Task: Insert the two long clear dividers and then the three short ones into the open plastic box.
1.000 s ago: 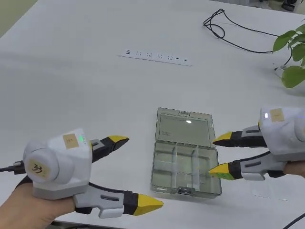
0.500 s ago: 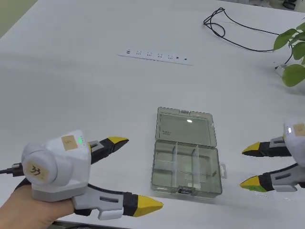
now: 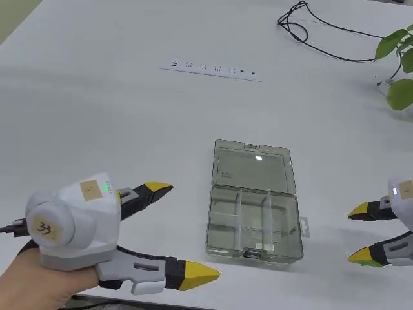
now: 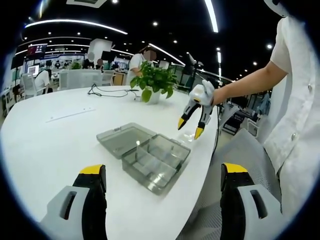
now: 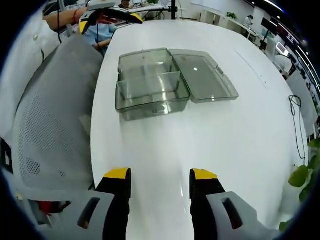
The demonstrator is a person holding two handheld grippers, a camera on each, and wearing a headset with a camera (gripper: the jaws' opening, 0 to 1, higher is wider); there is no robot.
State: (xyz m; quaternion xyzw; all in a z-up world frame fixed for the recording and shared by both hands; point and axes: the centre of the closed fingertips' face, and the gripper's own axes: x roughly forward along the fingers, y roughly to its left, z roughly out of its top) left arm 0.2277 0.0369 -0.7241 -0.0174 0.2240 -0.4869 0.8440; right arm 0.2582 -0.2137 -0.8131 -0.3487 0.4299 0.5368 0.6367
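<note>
The plastic box point(image 3: 255, 223) is being flanked by the left tool point(image 3: 187, 231), nearer, and the right tool point(image 3: 353, 235), both held open and empty.

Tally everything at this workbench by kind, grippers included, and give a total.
Clear grey plastic box: 1
White power strip: 1
Black cable: 1
Green leafy plant: 1
Yellow-tipped grippers: 2 (left gripper, right gripper)
Total: 6
</note>
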